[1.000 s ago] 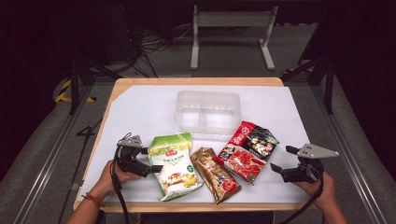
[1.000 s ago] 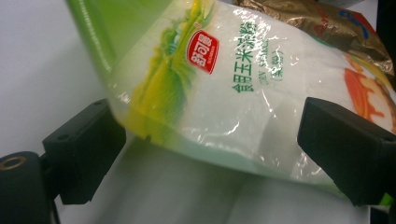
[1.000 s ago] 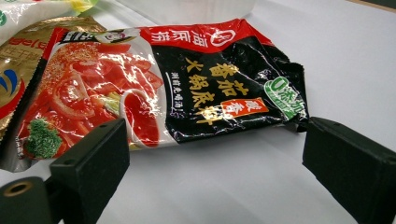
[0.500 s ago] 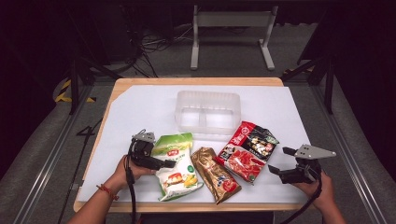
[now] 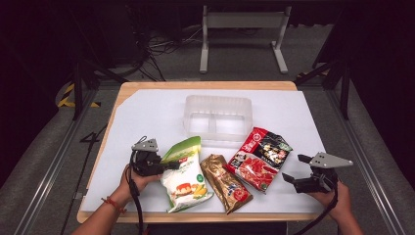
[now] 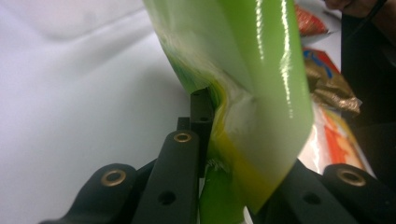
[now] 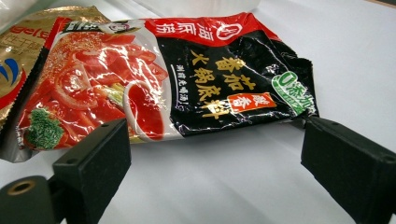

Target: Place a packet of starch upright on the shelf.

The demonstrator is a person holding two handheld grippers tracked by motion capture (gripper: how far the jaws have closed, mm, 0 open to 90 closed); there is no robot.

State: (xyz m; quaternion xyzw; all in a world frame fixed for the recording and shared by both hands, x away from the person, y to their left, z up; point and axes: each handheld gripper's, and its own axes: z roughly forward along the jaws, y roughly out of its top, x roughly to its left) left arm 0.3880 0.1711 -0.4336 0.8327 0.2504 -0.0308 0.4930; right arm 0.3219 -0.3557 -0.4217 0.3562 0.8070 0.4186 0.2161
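Left claw (image 5: 169, 165) just squeezed shut on the green bag (image 5: 186, 174), ready for lifting off the counter (image 5: 147, 112). Right claw (image 5: 296, 169) wide, holding nothing.

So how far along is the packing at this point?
Nothing is packed: the clear tray is empty. In hand: the left tool has just closed on the green packet. The gold packet and red packet lie on the table; the right tool is open.
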